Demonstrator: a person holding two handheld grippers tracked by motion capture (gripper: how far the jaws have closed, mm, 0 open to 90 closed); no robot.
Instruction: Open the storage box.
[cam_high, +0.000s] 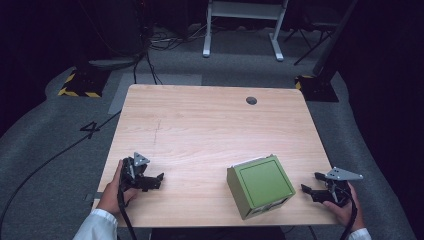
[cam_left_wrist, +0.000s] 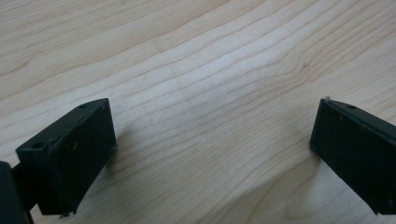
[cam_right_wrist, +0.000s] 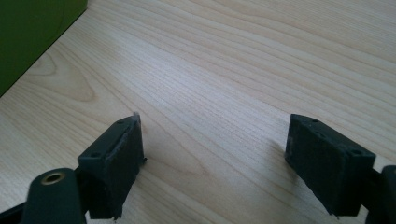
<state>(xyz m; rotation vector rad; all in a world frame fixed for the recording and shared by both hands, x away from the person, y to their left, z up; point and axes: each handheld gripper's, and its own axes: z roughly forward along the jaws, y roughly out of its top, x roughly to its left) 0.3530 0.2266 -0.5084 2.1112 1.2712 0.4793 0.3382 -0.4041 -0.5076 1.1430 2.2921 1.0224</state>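
Note:
A green box (cam_high: 260, 185) with a lighter green lid sits on the wooden table (cam_high: 200, 125) near its front right. My left gripper (cam_high: 156, 181) rests low at the front left of the table, open, jaws pointing right toward the box, well apart from it. In the left gripper view, the left gripper (cam_left_wrist: 212, 154) has bare wood between its jaws. My right gripper (cam_high: 311, 184) is at the front right edge, open, pointing left, a short gap from the box. The right gripper view has the right gripper (cam_right_wrist: 212, 158) empty, and the box's green side (cam_right_wrist: 32, 32) at the upper left.
A round cable hole (cam_high: 251, 100) lies near the table's far edge. Grey carpet with cables, a painted number 4 (cam_high: 90, 129) and yellow-black striped stand bases (cam_high: 80, 85) surrounds the table. White desk legs (cam_high: 242, 30) stand behind.

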